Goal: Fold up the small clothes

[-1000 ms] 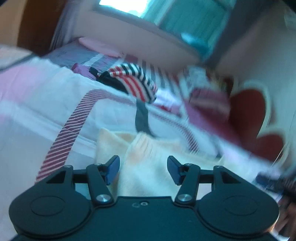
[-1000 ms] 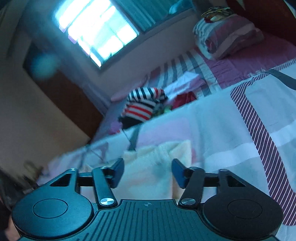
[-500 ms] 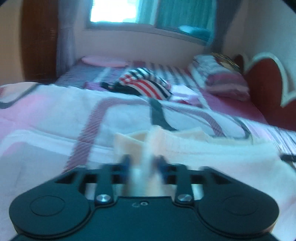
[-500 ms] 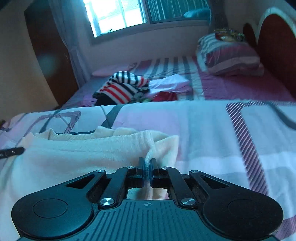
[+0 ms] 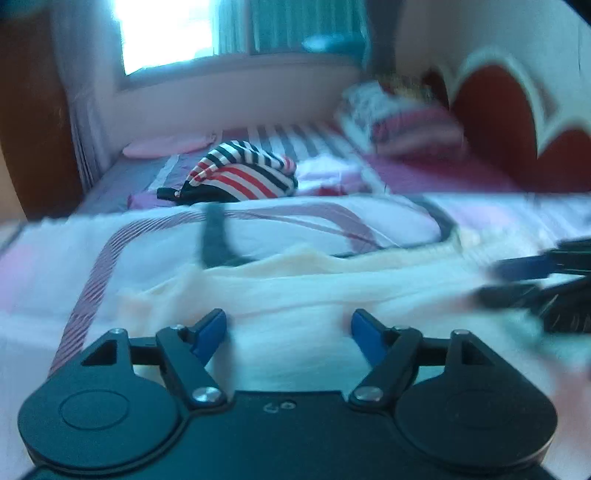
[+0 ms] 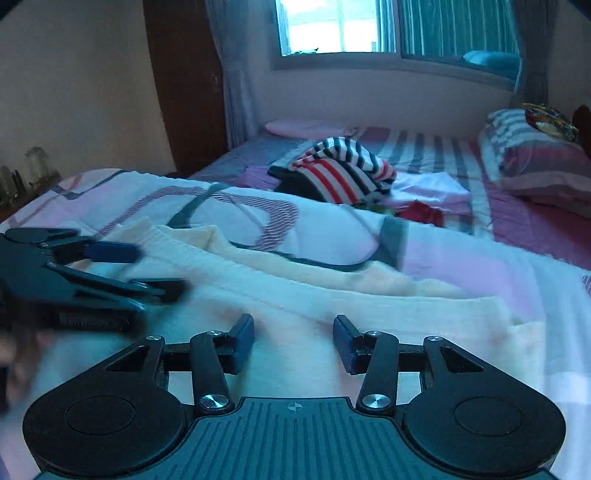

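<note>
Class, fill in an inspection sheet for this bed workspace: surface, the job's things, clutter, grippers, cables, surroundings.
Surface: quilt with purple and grey curves, spread on the bed.
Job's things: cream garment lying on the quilt.
Clutter: striped clothes pile beyond the quilt; pillow far right.
Grippers: left hand-held gripper open, jaws just opened, cloth below; right hand-held gripper open, jaws just opened, not gripping.
Cables: nothing seen.
Surroundings: window, curtains, dark wooden door.
</note>
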A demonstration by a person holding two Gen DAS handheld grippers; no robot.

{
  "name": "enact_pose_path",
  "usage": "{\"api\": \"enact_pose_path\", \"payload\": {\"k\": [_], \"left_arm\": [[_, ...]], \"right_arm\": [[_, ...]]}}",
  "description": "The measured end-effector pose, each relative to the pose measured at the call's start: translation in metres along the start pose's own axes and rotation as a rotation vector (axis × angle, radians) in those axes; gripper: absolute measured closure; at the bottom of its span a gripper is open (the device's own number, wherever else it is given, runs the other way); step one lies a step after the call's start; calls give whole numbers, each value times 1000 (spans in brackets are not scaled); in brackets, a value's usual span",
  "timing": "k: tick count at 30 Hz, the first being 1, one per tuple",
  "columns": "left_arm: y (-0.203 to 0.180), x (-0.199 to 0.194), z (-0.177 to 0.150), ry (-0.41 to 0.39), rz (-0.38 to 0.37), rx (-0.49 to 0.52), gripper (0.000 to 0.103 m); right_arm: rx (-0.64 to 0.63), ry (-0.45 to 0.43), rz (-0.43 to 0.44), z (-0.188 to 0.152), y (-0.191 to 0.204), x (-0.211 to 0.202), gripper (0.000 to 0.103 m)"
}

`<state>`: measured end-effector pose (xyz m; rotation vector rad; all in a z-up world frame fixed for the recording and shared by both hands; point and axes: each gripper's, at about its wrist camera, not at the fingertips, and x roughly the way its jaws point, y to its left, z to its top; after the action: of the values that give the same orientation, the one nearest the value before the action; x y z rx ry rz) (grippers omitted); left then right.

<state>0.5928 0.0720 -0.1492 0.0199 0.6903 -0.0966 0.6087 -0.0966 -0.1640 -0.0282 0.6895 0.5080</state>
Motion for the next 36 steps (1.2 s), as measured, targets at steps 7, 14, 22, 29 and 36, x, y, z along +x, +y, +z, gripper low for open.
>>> {"api": "enact_pose_path", "payload": {"k": [7, 14, 22, 29, 36], "left_arm": [[18, -25, -3, -17, 53, -47, 30], [-62, -39, -14, -19, -59, 52, 29], [-26, -55, -27, 1, 48, 19, 28], [-66, -82, -35, -35, -41, 89, 28], [-74, -70, -48, 41, -3, 102, 27]], "right_arm": [[140, -10, -175, -14, -75, -23, 57], [31, 6, 10, -23, 3, -31, 57], [31, 9, -127, -44, -11, -35, 57], [107, -30, -14, -37, 22, -61, 57], [1, 20, -66, -58, 62, -43, 59]]}}
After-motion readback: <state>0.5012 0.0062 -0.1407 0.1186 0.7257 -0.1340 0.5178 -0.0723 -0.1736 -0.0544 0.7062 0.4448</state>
